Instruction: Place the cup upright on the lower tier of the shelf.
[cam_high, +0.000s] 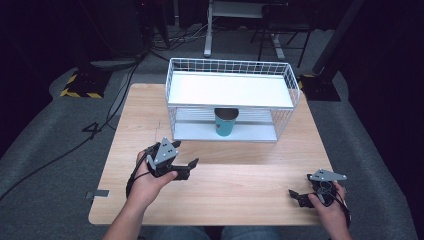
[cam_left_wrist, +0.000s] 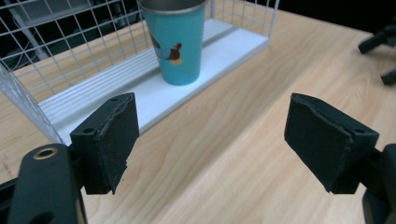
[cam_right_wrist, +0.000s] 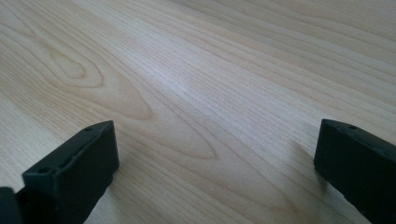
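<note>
Teal cup (cam_left_wrist: 176, 44) stood upright on lower shelf of white wire rack (cam_high: 295, 85). Left gripper (cam_left_wrist: 212, 140) spread wide, empty, aimed at cup; right gripper (cam_right_wrist: 215, 163) spread, low over wooden table (cam_high: 250, 175). Risk judged: cup tipped or upper shelf struck if approached high.

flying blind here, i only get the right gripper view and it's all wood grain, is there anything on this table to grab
Observer: Yes, a teal cup stands upright on the lower shelf of a white wire rack at the table's far side.
Operator: which gripper is nearer to it
Observer: The left gripper; it points at the cup, jaws wide apart.
Operator: and where's mine
Observer: The right gripper sits low near the table's front right corner, open, holding nothing.
</note>
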